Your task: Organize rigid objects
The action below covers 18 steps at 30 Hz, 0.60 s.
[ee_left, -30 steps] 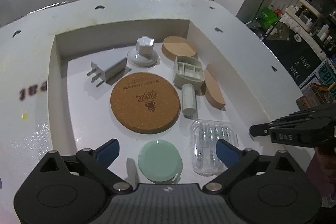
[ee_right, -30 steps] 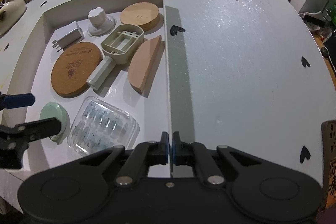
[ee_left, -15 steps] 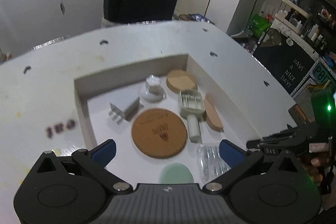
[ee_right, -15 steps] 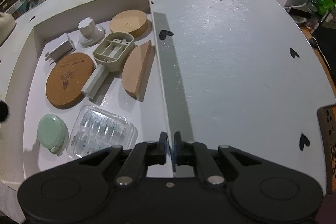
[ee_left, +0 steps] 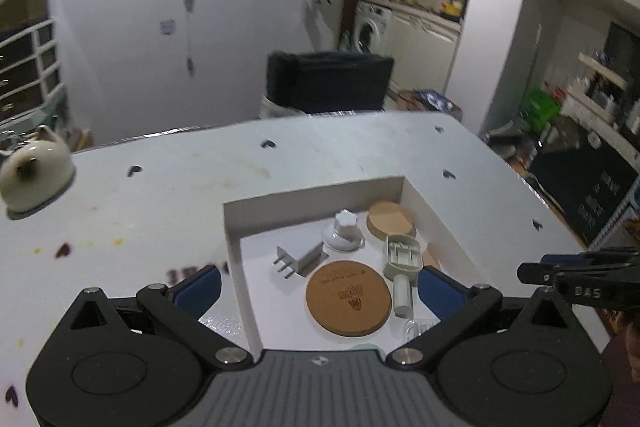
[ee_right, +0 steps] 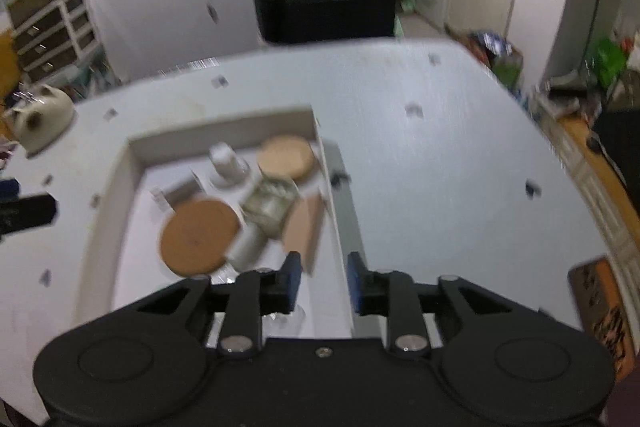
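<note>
A white open box (ee_left: 234, 223) (ee_right: 120, 167) sits on the white table. It holds a round cork coaster (ee_left: 348, 297) (ee_right: 198, 237), a white plug adapter (ee_left: 300, 259), a white knob on a disc (ee_left: 344, 235), a wooden disc (ee_left: 390, 219) (ee_right: 286, 157), a beige handled holder (ee_left: 402, 265) and a wooden half-round piece (ee_right: 306, 231). My left gripper (ee_left: 320, 285) is open and empty, raised near the box's front. My right gripper (ee_right: 320, 281) is open and empty, astride the box's right wall; it also shows in the left wrist view (ee_left: 560, 273).
A cream cat-shaped teapot (ee_left: 30, 167) (ee_right: 38, 121) stands at the table's far left. A dark chair back (ee_left: 328, 83) is behind the table. An orange-brown board (ee_right: 600, 303) lies at the right edge. Black heart marks dot the table (ee_left: 400, 143).
Both grippers have pulled back and tilted up, so more of the room shows. My right gripper has opened; it was shut on the box's right wall. The right view is motion-blurred.
</note>
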Motion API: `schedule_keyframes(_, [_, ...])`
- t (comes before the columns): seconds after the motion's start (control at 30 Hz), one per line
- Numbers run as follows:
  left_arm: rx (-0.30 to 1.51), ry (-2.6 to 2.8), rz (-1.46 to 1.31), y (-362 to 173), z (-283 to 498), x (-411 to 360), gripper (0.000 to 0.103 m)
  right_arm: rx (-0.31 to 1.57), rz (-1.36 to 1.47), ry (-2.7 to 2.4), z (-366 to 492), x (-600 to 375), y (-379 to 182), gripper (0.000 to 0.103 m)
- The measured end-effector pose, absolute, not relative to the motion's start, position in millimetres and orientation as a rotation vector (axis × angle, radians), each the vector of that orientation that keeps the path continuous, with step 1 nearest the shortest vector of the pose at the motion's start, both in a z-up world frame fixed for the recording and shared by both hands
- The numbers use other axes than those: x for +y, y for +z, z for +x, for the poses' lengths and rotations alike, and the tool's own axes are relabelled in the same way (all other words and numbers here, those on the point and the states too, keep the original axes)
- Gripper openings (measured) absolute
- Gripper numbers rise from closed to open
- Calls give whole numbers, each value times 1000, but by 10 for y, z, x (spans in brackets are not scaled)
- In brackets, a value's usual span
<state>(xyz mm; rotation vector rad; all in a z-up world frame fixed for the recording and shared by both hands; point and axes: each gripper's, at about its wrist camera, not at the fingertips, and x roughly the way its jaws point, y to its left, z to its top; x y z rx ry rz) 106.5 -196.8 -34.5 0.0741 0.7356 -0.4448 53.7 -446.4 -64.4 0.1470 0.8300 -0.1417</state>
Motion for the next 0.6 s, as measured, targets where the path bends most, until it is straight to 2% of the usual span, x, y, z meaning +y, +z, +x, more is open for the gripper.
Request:
schedule_keyframes(0.13, [688,-402,57,-245,791,-1918,103,741,112,-108,336,-4400,-420,52])
schedule_keyframes(0.37, [631,-318,32,-152,251,-1900,103,649,69,-89,-156,-4355,-218,65])
schedule_keyframes(0.43, [630,-301,27,-140,111,-1898,103,630,54,-82,-296,-4344,-184,74])
schedule_keyframes(0.53, [630,-278,17,-129,-63,-1897,103,607,42,-79,-471,-4333,-156,82])
schedule_keyframes(0.6, [630,-269,17,-130,-169,-1897,103,594,42,-78,-568,-4333,-148,84])
